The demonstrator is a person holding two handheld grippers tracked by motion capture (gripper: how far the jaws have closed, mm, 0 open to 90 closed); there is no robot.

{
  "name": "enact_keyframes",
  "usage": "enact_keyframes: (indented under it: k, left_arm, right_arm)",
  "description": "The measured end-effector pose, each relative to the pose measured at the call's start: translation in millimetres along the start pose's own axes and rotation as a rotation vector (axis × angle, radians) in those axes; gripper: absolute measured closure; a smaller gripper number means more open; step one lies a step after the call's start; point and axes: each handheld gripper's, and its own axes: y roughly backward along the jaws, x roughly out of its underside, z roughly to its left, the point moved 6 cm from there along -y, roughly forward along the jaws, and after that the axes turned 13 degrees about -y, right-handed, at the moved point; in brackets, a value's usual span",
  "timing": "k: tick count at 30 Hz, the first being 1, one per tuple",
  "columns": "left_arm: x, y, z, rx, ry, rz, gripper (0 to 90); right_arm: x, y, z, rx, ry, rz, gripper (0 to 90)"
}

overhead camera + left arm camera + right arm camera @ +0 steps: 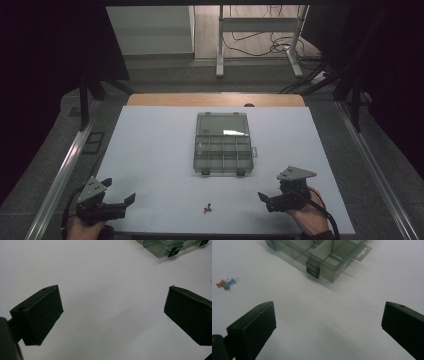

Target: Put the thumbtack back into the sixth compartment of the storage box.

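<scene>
A clear grey compartment box (pixel 222 154) lies open mid-table, its lid (pixel 222 124) folded back and its compartments looking empty. Three push pins (pixel 207 208), red, green and blue, lie together near the front edge. My left gripper (pixel 119 190) rests at the front left, open and holding nothing. My right gripper (pixel 271 188) is open at the front right, empty too. In the right gripper view the pins (pixel 226 283) sit far left of the right gripper (pixel 329 315), with the box (pixel 324 255) ahead. In the left gripper view the left gripper (pixel 113 302) frames bare mat, with a corner of the box (pixel 162 246) at the top right.
A white mat (pixel 150 160) covers the table, with a wooden strip (pixel 215 99) at its far edge. Metal rails (pixel 65 165) run along both sides. Beyond the table stand a white frame (pixel 260 35) and loose cables on the floor.
</scene>
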Motion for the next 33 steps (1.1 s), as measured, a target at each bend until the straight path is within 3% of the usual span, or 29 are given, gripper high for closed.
enact_keyframes:
  k: [12, 25, 33]
  left_arm:
    - [-0.1, -0.4, -0.6, -0.002, -0.006, 0.005, 2.3]
    - [-0.2, -0.7, -1.0, -0.002, -0.012, 0.005, 2.3]
    - [-0.4, -0.7, -1.5, -0.003, -0.017, 0.007, 2.3]
  right_arm:
    - [-8.8, -13.9, 6.4, -0.017, 0.002, 0.023, 0.0]
    - [-15.6, -34.5, 26.5, -0.060, 0.015, 0.075, 0.0]
    - [-18.3, -41.8, 36.0, -0.060, 0.028, 0.105, 0.0]
